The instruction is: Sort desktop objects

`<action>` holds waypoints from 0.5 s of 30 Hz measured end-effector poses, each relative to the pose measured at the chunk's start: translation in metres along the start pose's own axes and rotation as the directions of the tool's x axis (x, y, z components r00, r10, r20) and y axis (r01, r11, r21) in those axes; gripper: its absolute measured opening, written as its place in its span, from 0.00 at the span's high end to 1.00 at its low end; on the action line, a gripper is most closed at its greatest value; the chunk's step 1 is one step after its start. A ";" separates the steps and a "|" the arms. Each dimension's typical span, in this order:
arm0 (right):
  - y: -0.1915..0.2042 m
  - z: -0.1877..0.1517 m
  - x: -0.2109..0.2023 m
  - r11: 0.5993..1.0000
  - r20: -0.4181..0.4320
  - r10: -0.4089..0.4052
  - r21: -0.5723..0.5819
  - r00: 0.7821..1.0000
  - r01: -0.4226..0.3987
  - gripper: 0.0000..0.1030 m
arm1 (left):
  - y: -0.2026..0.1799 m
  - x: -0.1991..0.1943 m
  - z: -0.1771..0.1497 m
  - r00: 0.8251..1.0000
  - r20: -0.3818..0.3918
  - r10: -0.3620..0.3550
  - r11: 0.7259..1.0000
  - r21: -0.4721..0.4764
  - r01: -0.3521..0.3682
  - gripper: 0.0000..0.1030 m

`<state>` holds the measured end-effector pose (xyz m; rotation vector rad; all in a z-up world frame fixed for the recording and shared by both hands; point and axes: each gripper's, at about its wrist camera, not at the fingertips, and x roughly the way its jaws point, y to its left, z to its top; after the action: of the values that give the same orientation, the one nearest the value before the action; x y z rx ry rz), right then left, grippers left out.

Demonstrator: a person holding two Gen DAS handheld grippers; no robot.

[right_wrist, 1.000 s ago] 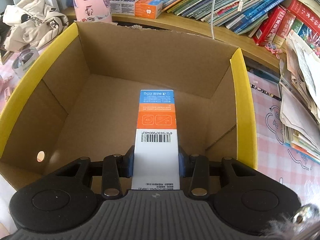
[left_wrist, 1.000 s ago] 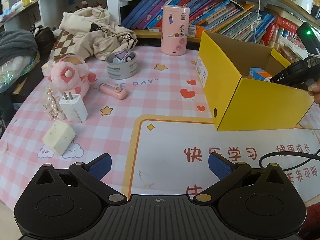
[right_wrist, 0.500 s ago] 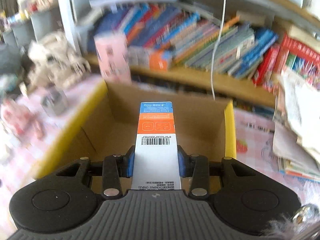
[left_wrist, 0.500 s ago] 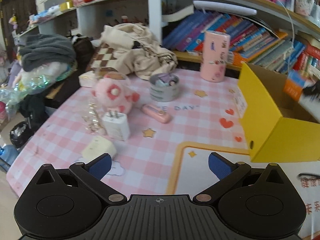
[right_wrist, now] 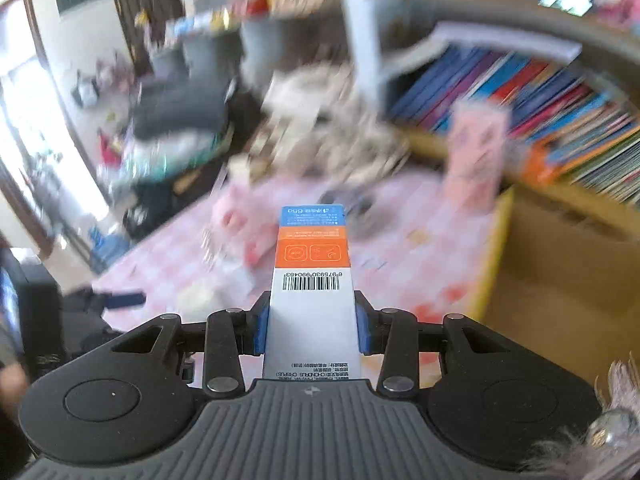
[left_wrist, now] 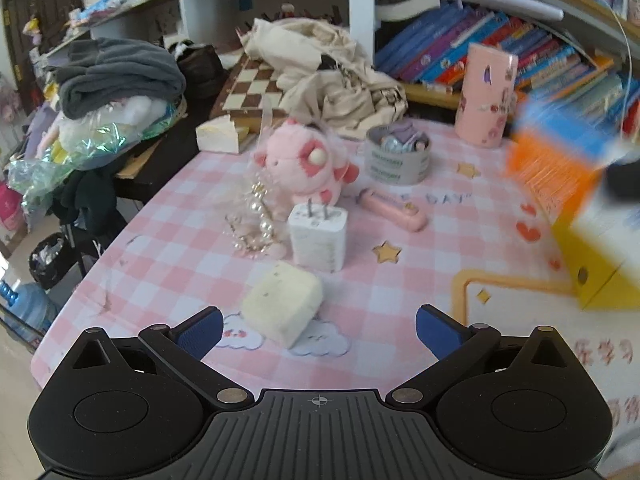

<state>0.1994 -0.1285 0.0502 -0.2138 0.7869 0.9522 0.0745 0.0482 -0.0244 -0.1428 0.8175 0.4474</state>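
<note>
My right gripper is shut on a long white, orange and blue carton, held in the air left of the yellow cardboard box. The same carton shows as a blur at the right of the left wrist view, above the yellow box. My left gripper is open and holds nothing, just short of a cream speckled block. Behind the block stand a white plug charger, a pearl string, a pink plush toy, a pink case and a grey tape roll.
A pink cylinder stands at the back, before a shelf of books. A beige cloth heap and a chessboard lie at the far edge. Grey folded fabric and bags crowd the left side beyond the table edge.
The right gripper has lifted the carton up out of the yellow box and swung it left, with heavy blur. The left gripper has shifted left, towards the cream block and charger.
</note>
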 end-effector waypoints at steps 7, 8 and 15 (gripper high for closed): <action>0.030 -0.003 0.058 0.996 -0.052 -0.073 0.037 0.996 0.075 0.34 | 0.014 -0.002 -0.016 0.995 -0.042 -0.094 0.989 0.110 0.098 0.00; 0.031 -0.005 0.052 0.996 -0.045 -0.068 0.046 0.997 0.070 0.25 | 0.015 -0.002 -0.017 0.993 -0.046 -0.108 0.985 0.129 0.113 0.00; 0.036 -0.045 0.060 0.982 -0.180 -0.161 0.069 0.970 0.176 0.24 | 0.030 0.006 -0.014 0.988 -0.035 -0.149 0.965 0.214 0.153 0.00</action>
<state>0.1681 -0.0908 -0.0168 -0.2883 0.9523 0.7441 0.0555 0.0733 -0.0366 -0.0074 0.8612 0.2113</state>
